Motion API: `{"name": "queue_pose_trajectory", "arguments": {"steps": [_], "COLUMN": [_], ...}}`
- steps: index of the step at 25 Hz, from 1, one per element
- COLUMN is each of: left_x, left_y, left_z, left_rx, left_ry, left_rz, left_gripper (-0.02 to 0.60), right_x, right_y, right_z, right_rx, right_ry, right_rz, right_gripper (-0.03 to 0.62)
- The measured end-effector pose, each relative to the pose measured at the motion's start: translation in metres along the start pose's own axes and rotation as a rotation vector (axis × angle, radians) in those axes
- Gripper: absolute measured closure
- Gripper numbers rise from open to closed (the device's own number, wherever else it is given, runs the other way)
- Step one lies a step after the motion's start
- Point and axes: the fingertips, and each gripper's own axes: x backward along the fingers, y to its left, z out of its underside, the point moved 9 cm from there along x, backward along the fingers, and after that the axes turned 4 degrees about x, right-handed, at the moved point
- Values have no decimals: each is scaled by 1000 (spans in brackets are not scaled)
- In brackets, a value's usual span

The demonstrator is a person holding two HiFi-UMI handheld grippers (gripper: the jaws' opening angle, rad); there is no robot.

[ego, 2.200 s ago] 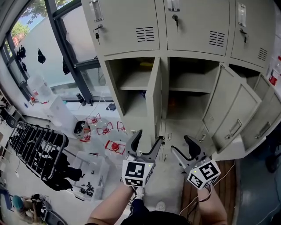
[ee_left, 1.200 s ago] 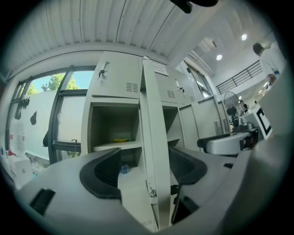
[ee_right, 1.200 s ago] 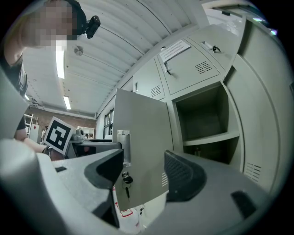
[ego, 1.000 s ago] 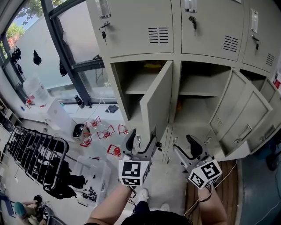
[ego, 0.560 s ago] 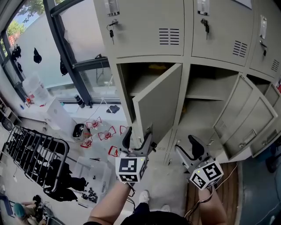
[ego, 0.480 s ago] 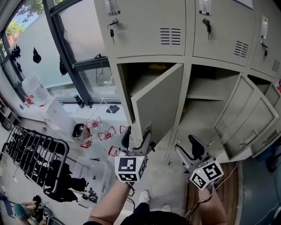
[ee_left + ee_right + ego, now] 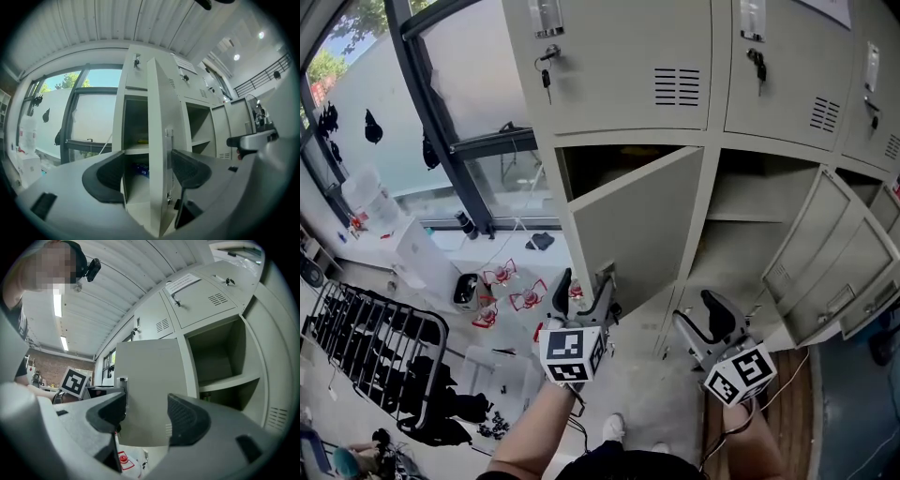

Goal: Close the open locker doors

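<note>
The left hand-held gripper (image 7: 581,287) straddles the latch edge of the half-swung locker door (image 7: 637,225) with its jaws apart, placed to push it shut. The right hand-held gripper (image 7: 696,317), open and empty, hangs low, with the other open doors (image 7: 811,251) just to its right.

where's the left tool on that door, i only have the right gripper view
Observer: The left tool straddles the free edge of the leftmost open door, near its lower corner.
Operator: is it clamped on
Observer: No. In the left gripper view its jaws stand apart with the door edge between them, beside the latch plate. I cannot tell whether either jaw touches.
Operator: any other doors open
Observer: Yes. In the head view the middle door and the right-hand door stand open, to the right of the right tool.
</note>
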Motion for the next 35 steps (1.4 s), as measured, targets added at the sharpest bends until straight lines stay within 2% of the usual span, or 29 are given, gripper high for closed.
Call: {"name": "queue_pose_trajectory", "arguments": {"steps": [18,35], "left_x": [-60,-98], "left_y": [53,73], "left_z": [-1,-1], "left_rx": [11,25], "left_ry": [0,7], "left_rz": [6,24], "left_gripper": [270,278], "right_x": [-55,-79], "right_y": [-7,-12], "right_z": [5,3], "right_rx": [-6,-2], "right_ry": [-5,-7], "right_rz": [54,107], "right_gripper": [330,329]}}
